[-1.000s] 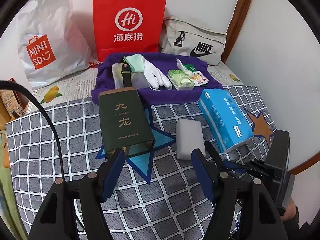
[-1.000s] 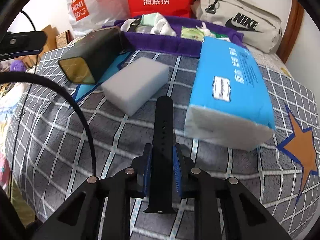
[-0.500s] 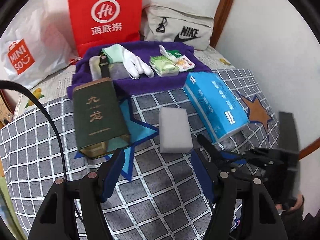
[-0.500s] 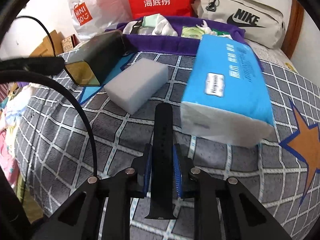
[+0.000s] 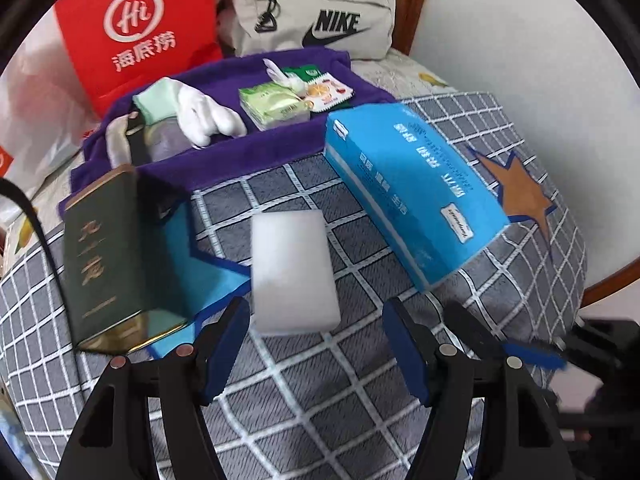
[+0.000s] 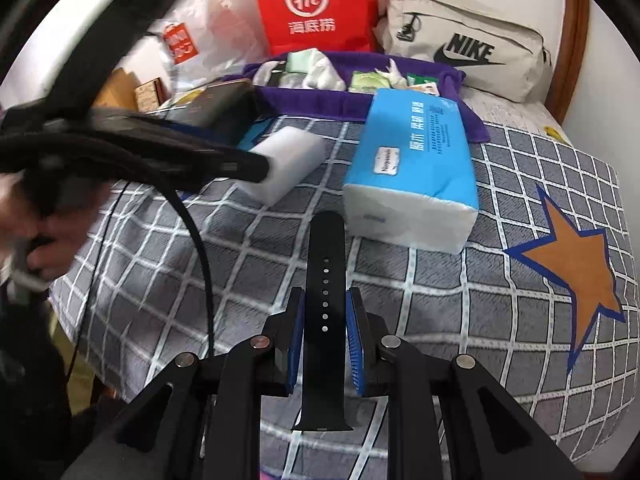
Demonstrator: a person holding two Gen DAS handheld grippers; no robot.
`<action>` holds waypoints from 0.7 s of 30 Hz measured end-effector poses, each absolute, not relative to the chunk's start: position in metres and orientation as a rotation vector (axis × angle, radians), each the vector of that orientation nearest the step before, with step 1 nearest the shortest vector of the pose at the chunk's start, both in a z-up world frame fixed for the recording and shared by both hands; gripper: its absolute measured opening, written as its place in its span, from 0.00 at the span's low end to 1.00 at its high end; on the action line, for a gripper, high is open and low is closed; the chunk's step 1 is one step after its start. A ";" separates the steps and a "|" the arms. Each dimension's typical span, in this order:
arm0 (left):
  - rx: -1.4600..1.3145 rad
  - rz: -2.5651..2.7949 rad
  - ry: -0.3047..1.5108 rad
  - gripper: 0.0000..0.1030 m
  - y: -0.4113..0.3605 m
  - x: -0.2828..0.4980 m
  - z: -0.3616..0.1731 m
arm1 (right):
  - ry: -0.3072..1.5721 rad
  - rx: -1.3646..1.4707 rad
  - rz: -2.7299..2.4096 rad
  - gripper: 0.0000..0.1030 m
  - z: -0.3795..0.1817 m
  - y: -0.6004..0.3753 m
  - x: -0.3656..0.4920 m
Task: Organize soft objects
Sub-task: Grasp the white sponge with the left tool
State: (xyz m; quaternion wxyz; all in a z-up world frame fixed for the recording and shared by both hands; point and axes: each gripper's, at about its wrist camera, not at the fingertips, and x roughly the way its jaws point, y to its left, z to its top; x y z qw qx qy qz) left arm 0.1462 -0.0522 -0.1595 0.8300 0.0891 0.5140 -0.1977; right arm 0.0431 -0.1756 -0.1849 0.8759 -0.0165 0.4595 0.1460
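A white sponge block [image 5: 294, 270] lies on the checked blanket, just ahead of my open, empty left gripper [image 5: 316, 320]; it also shows in the right wrist view [image 6: 286, 164] with a left finger against its near end. My right gripper [image 6: 325, 308] is shut on a black watch strap [image 6: 325, 300], held above the blanket. A blue tissue pack [image 5: 412, 192] lies to the right of the sponge [image 6: 412, 168]. A purple towel [image 5: 240, 160] behind holds a white glove [image 5: 204, 114], a green wipes pack [image 5: 274, 106] and sachets.
A dark green box [image 5: 106, 256] lies left of the sponge. A red paper bag [image 5: 138, 28], a Nike pouch [image 5: 316, 20] and a white plastic bag [image 6: 180, 40] stand at the back. The wall and a wooden frame [image 5: 410, 4] are on the right.
My left gripper has moved forward and right, so its open fingers now flank the near end of the sponge. My right gripper has drawn back slightly, still holding the strap.
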 end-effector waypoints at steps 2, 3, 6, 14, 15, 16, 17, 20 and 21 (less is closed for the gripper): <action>0.203 -0.413 1.101 0.65 -0.058 0.153 -0.166 | 0.954 -0.038 0.322 0.20 -0.182 -0.175 0.034; 0.202 -0.405 1.107 0.65 -0.059 0.156 -0.169 | 0.954 -0.044 0.330 0.20 -0.181 -0.175 0.031; 0.219 -0.375 1.107 0.65 -0.060 0.163 -0.175 | 0.951 -0.052 0.326 0.20 -0.178 -0.178 0.022; 0.229 -0.309 1.111 0.65 -0.051 0.174 -0.178 | 0.960 -0.035 0.256 0.20 -0.178 -0.201 0.018; 0.218 -0.317 1.110 0.65 -0.049 0.173 -0.176 | 0.956 -0.034 0.252 0.20 -0.177 -0.203 0.018; 0.211 -0.321 1.109 0.65 -0.048 0.173 -0.175 | 0.954 -0.033 0.251 0.20 -0.176 -0.204 0.019; 0.217 -0.315 1.110 0.65 -0.048 0.174 -0.176 | 0.951 -0.031 0.250 0.20 -0.175 -0.205 0.019; 0.237 -0.295 1.126 0.65 -0.049 0.178 -0.181 | 0.950 -0.028 0.255 0.20 -0.176 -0.203 0.021; 0.232 -0.305 1.140 0.65 -0.050 0.179 -0.184 | 0.951 -0.028 0.256 0.20 -0.177 -0.202 0.021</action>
